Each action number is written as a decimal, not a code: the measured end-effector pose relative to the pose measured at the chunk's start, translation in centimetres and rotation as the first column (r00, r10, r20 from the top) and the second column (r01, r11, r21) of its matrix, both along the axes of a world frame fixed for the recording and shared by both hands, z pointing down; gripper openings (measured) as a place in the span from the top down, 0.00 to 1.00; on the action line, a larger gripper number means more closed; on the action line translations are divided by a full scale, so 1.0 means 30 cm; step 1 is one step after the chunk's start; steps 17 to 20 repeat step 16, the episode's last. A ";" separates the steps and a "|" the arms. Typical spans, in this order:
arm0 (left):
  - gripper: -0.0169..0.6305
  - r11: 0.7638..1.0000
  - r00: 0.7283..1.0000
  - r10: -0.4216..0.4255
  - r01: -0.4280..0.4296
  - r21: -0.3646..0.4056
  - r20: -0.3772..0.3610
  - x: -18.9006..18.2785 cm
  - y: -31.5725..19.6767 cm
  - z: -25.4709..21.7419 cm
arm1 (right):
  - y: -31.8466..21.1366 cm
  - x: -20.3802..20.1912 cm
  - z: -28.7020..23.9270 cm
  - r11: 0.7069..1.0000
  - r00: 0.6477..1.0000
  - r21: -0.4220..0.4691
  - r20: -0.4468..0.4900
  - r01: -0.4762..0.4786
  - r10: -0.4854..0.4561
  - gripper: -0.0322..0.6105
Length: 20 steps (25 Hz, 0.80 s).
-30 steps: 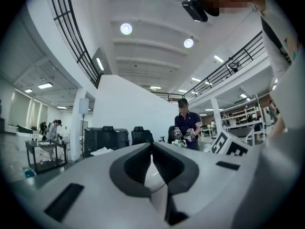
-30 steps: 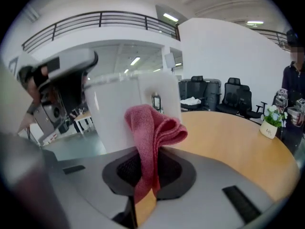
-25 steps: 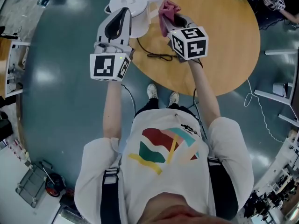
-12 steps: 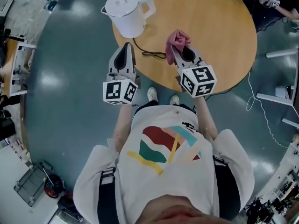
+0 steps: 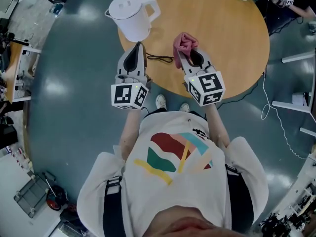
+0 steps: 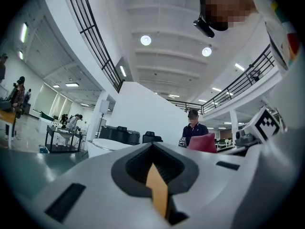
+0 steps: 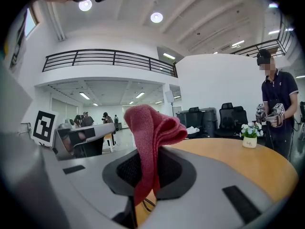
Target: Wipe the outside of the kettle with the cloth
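Left gripper [image 5: 139, 46] first: I saw its jaws pressed together with nothing between them, its tip at the near edge of the round wooden table [image 5: 232, 38]. My right gripper [image 5: 186, 54] was clamped on the pink-red cloth [image 5: 185, 42], which bunched up above the jaws and hung a tail down between them. And the white kettle [image 5: 131, 15]? It stood upright at the table's left rim, lid on, handle to the right, apart from both grippers and clear of the cloth. Its black cord [image 5: 159, 59] lay looped on the wood between kettle and grippers.
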<state>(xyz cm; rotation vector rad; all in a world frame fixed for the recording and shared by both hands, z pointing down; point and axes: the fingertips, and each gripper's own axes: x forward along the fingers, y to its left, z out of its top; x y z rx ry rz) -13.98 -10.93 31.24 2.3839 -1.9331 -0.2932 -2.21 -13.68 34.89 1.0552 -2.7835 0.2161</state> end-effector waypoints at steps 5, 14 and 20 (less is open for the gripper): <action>0.91 1.000 1.000 0.000 0.000 0.005 0.009 0.005 0.007 -0.003 | 0.005 -0.014 -0.006 1.000 1.000 0.008 0.004 0.015 -0.015 0.88; 0.91 1.000 1.000 0.000 0.000 0.001 0.019 0.005 0.015 0.001 | 0.007 -0.032 -0.012 1.000 1.000 0.004 0.008 0.029 -0.029 0.88; 0.91 1.000 1.000 0.003 -0.003 -0.005 0.017 0.006 0.016 0.005 | 0.009 -0.033 -0.013 1.000 1.000 0.003 0.008 0.029 -0.029 0.88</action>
